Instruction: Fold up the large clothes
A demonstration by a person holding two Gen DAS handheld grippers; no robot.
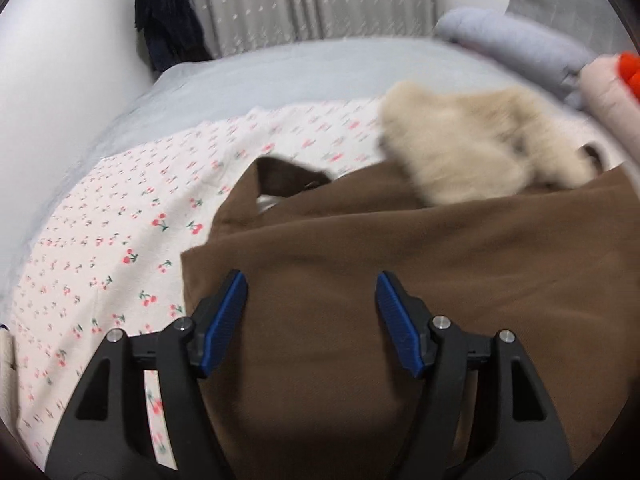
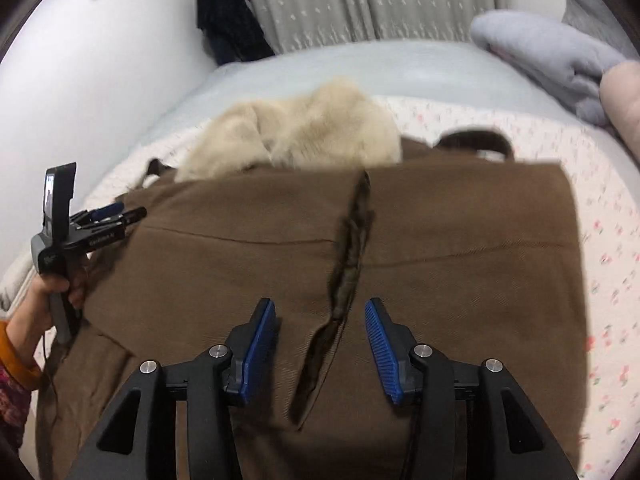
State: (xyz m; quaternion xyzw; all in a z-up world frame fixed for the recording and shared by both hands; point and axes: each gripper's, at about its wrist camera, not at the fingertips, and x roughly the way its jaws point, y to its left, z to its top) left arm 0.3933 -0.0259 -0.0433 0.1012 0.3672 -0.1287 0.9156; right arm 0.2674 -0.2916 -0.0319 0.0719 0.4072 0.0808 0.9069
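Observation:
A large brown coat (image 1: 360,264) with a cream fur collar (image 1: 472,140) lies spread on a cherry-print sheet (image 1: 120,224) on the bed. My left gripper (image 1: 310,280) is open over the coat's left part, close to its edge, with nothing pressed between its blue pads. In the right wrist view the brown coat (image 2: 460,240) fills the middle and the fur collar (image 2: 300,132) lies beyond it. My right gripper (image 2: 320,306) is open over the coat's dark front seam (image 2: 352,248), which runs between the jaws without touching the pads. A hand holds the left gripper (image 2: 132,213) at the coat's left edge.
A grey bedspread (image 1: 280,68) covers the far bed, against a white wall and grey curtains (image 2: 320,4). A folded pale blue blanket (image 2: 552,52) and a pink roll (image 2: 624,96) sit at the far right. Dark clothes (image 1: 168,20) hang in the corner.

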